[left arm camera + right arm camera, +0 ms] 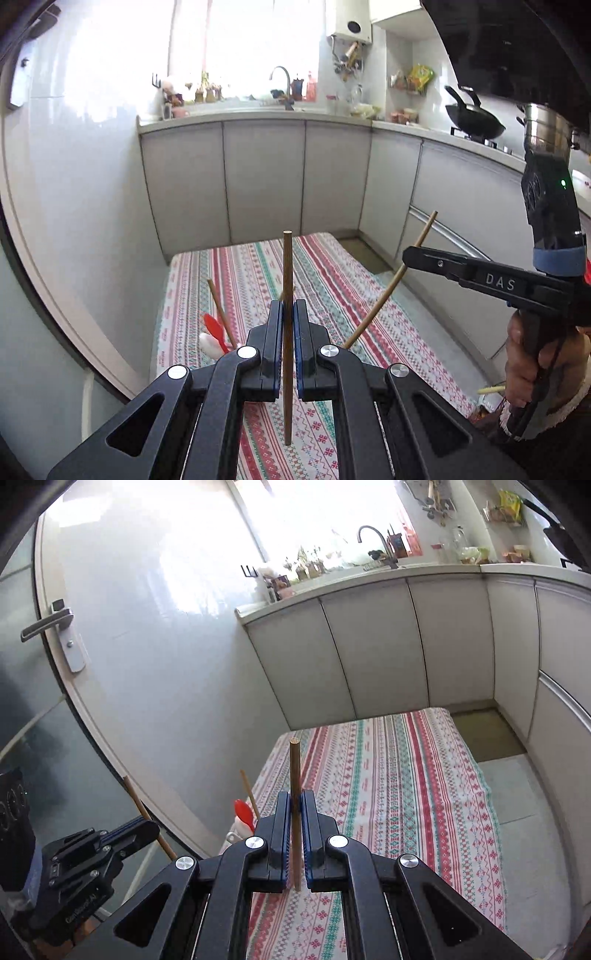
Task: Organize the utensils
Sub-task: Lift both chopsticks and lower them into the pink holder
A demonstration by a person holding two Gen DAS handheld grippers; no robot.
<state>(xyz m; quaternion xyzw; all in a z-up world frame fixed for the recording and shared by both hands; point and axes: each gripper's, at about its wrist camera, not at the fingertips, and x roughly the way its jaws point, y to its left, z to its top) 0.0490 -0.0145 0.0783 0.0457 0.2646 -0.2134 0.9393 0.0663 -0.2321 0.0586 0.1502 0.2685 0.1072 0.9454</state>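
Observation:
In the left wrist view my left gripper (288, 304) is shut on a dark wooden chopstick (287, 258) that stands upright between the pads. At the right, my right gripper (406, 254) clamps a paler chopstick (376, 306) that slants above the striped tablecloth (332, 280). The right wrist view shows my right gripper (296, 794) shut on its chopstick (294, 760), also upright. My left gripper (151, 825) is at lower left, its chopstick (135, 797) slanting. A red spoon (214, 325) (243, 810) and another chopstick (221, 314) (249, 794) stick up from a white holder (240, 830) at the table's left edge.
Grey cabinets (266, 177) and a counter with a sink tap (280, 74) stand beyond the table. A wok (476, 122) sits on the stove at right. A door with a lever handle (48, 624) is on the left. A person's hand (524, 362) grips the right tool.

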